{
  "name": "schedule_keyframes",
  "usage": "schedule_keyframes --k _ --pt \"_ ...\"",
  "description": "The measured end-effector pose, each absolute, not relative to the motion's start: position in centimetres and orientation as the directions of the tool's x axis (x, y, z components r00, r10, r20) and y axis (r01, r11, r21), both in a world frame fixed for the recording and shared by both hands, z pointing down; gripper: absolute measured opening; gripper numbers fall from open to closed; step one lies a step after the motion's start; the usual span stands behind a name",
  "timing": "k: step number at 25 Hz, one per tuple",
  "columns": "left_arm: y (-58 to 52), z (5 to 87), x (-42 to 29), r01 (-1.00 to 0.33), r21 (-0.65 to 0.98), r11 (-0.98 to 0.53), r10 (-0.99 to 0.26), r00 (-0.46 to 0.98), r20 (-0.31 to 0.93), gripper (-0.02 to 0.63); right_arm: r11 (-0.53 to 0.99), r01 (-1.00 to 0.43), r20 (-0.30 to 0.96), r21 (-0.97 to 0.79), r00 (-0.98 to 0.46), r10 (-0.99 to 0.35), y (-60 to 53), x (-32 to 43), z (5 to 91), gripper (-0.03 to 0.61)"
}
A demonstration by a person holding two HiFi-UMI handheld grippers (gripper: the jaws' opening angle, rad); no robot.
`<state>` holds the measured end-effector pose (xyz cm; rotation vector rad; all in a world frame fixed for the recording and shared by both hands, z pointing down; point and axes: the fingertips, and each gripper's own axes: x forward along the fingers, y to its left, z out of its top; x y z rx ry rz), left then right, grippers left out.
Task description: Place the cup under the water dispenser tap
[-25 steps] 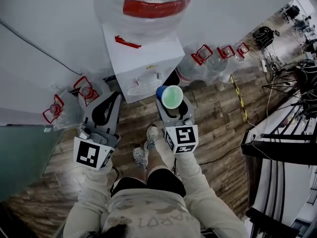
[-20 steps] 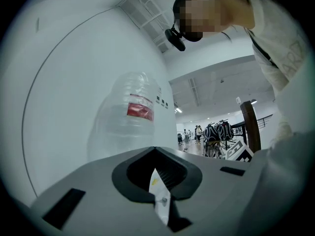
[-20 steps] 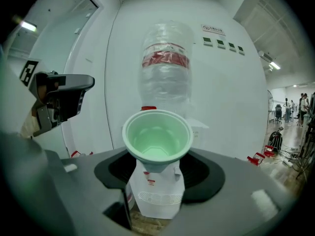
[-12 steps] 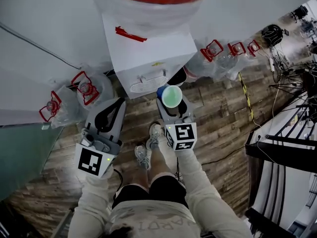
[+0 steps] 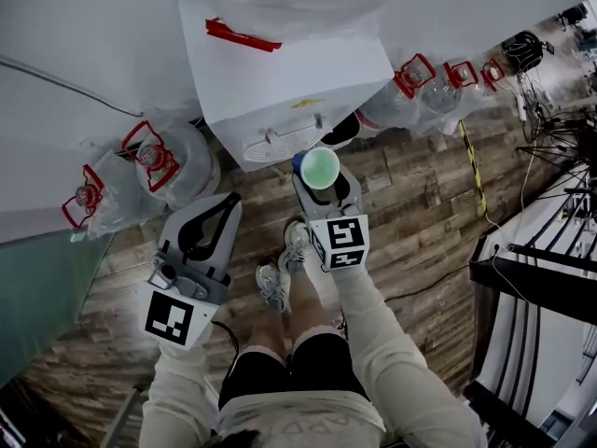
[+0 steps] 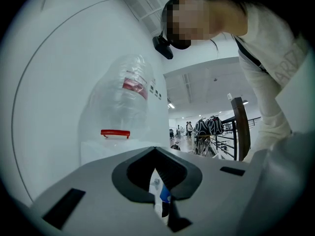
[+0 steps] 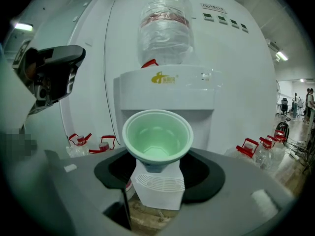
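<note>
Pinching the upright cup (image 7: 157,140), the right claw (image 5: 321,183) faces the water dispenser (image 5: 289,73), its drip tray (image 7: 158,188) just ahead; left claw (image 5: 229,203) pressed together.

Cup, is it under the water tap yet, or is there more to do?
Not yet. Done: the green cup is picked up, gripped in the right gripper's jaws. In hand: it hangs in the air in front of the water dispenser, short of the drip tray. Left: move it in onto the tray, then let go.
</note>
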<state>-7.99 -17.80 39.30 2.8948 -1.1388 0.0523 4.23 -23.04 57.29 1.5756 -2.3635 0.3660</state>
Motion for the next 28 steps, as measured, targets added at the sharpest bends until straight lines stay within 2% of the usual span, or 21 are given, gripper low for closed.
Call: schedule_keyframes --k 14,28 --pt "-17.8 43.6 -8.3 -0.696 0.027 -0.717 -0.695 0.718 0.048 0.005 0.352 -0.936 0.448 -0.031 -0.327 -0.832 -26.2 5.2 66.6 0.284" --pt "-18.3 45.8 -7.8 -0.707 0.033 -0.706 -0.704 0.706 0.072 0.005 0.347 -0.938 0.524 -0.010 -0.300 -0.797 -29.6 7.0 71.7 0.284"
